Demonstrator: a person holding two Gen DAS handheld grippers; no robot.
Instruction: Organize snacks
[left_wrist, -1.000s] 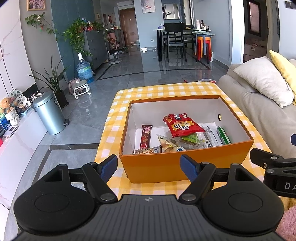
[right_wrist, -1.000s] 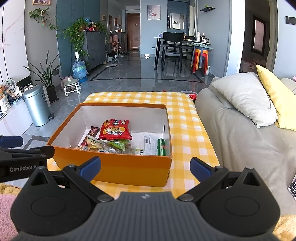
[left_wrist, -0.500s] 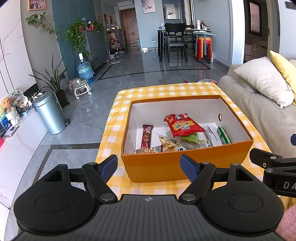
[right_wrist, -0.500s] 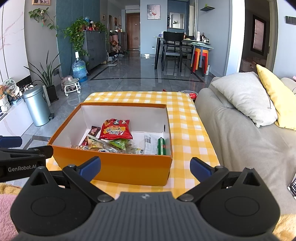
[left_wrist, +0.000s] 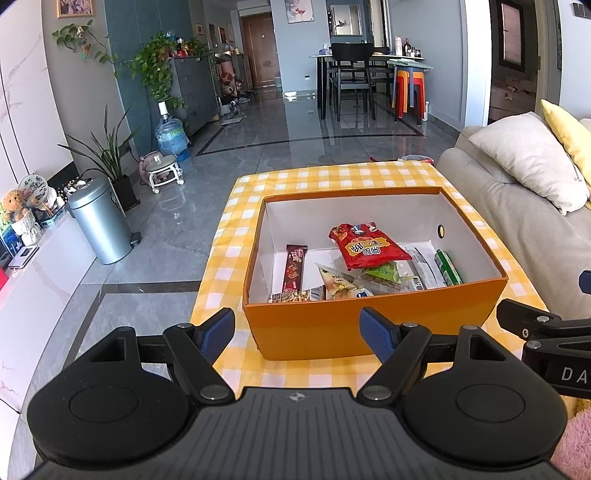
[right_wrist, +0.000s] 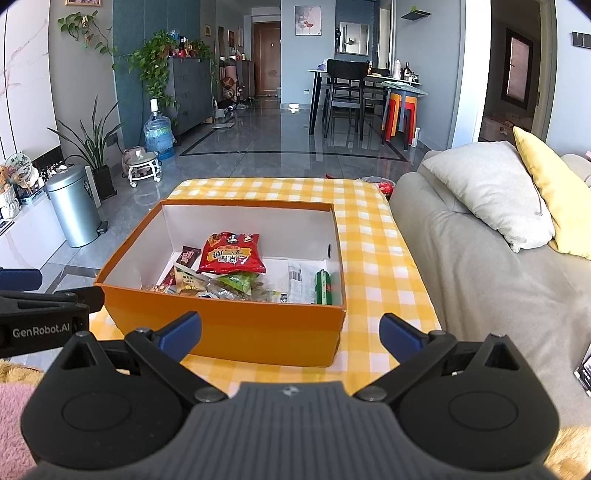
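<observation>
An orange box (left_wrist: 373, 321) stood on a counter (left_wrist: 332, 177) covered in a yellow-and-white checked cloth, with a grey sofa (right_wrist: 480, 280) just beside it. Inside the box, snacks lay loose on the white floor: a red snack bag (left_wrist: 365, 247) rested on top of a small heap near the middle, a dark red bar (left_wrist: 294, 266) lay flat towards the left wall, and a green packet (left_wrist: 448, 266) lay by the right wall, next to a clear wrapper with a barcode (right_wrist: 300, 280). The left gripper (left_wrist: 299, 330) hung short of the box's near wall, its blue-tipped fingers spread wide and holding nothing. The right gripper (right_wrist: 290, 332) hung likewise in front of the box's near right corner, its fingers also spread wide and empty. Each gripper showed at the edge of the other's view. A steel pedal bin (left_wrist: 99, 221) stood on the tiled floor to the left, well apart from the counter.
</observation>
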